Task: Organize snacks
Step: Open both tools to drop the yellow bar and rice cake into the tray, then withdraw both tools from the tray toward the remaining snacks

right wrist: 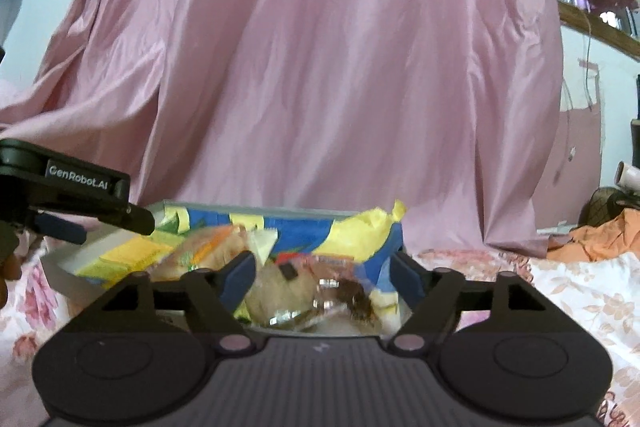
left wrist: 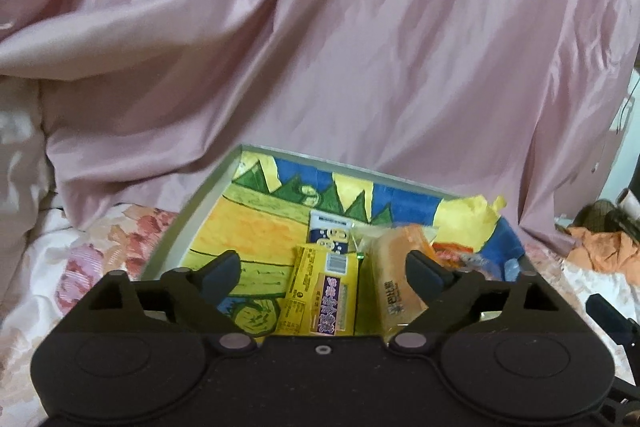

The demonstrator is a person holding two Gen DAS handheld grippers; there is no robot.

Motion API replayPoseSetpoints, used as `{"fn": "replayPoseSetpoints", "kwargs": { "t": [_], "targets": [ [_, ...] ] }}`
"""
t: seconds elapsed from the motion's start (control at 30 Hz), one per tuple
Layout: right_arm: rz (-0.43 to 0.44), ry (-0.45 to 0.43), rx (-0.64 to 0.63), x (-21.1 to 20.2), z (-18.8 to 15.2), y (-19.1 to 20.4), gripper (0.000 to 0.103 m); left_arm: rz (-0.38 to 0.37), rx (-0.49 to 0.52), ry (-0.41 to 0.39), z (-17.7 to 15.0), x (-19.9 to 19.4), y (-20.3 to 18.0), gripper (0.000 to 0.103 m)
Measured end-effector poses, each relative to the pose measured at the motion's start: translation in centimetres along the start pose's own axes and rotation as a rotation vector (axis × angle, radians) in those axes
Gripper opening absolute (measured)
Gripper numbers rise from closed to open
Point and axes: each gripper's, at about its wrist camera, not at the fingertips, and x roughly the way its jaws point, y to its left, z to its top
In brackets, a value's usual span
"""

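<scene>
A shallow grey tray [left wrist: 188, 215] lined with a bright yellow, green and blue drawing lies on the bed. In it are a yellow snack packet [left wrist: 320, 291], a blue-and-white packet [left wrist: 330, 233] and an orange-wrapped bread packet [left wrist: 390, 267]. My left gripper [left wrist: 322, 273] hovers over the tray's near edge. It is open, with the yellow packet and the bread packet below the gap, neither pressed. My right gripper [right wrist: 322, 277] is open over a clear-wrapped pastry packet [right wrist: 304, 291] at the tray's [right wrist: 256, 210] right end. The left gripper's body [right wrist: 80, 193] shows at the left of the right wrist view.
A large pink satin cloth [left wrist: 320, 47] rises right behind the tray. The tray rests on a floral bedsheet [right wrist: 580, 287]. Crumpled orange fabric [right wrist: 592, 239] and a dark round object [right wrist: 604, 207] lie at the far right.
</scene>
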Motion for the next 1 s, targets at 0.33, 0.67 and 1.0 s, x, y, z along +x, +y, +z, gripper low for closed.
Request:
{"fn": "replayPoseSetpoints", "kwargs": {
  "t": [0.33,0.67,1.0],
  "targets": [
    [-0.021,-0.103,0.012,-4.4,3.2,0.2,0.103,-0.018,-0.016,-0.090,0.2,-5.7,-0.2,0.102],
    [0.007,-0.117,0.002,-9.0,4.8,1.2,0.103,-0.044,-0.014,-0.146,-1.1,-11.3,0.3,0.102],
    [0.016,-0.124,0.002,-13.7,5.0,2.2,0.103,-0.050,0.024,-0.159,-3.8,-15.5,1.2,0.102]
  ]
}}
